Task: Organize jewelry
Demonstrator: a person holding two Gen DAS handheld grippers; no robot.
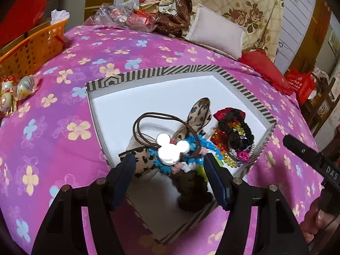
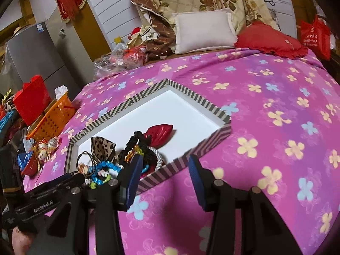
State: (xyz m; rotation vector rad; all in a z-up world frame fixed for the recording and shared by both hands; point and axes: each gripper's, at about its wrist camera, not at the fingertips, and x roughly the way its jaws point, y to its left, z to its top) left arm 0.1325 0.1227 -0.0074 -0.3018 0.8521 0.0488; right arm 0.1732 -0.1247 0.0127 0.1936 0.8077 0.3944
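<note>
A striped box (image 1: 170,70) with a white inside lies on the pink floral bed cover. It holds a heap of hair accessories: a brown elastic with a silver mouse-head charm (image 1: 172,150), a leopard bow (image 1: 198,114), blue beads (image 1: 161,165), a black scrunchie with coloured beads (image 1: 235,133) and a dark brown pompom (image 1: 194,193). My left gripper (image 1: 169,163) is open, its fingers either side of the silver charm, just above the heap. My right gripper (image 2: 164,165) is open and empty over the box's near rim (image 2: 184,157). A red bow (image 2: 159,132) shows in the right wrist view.
An orange basket (image 1: 31,48) stands at the bed's left edge, with seashells (image 1: 25,85) beside it. A white cushion (image 1: 216,31), a red cushion (image 1: 261,68) and a plastic bag (image 1: 119,14) lie at the far end. The right gripper's body (image 1: 312,159) shows at right.
</note>
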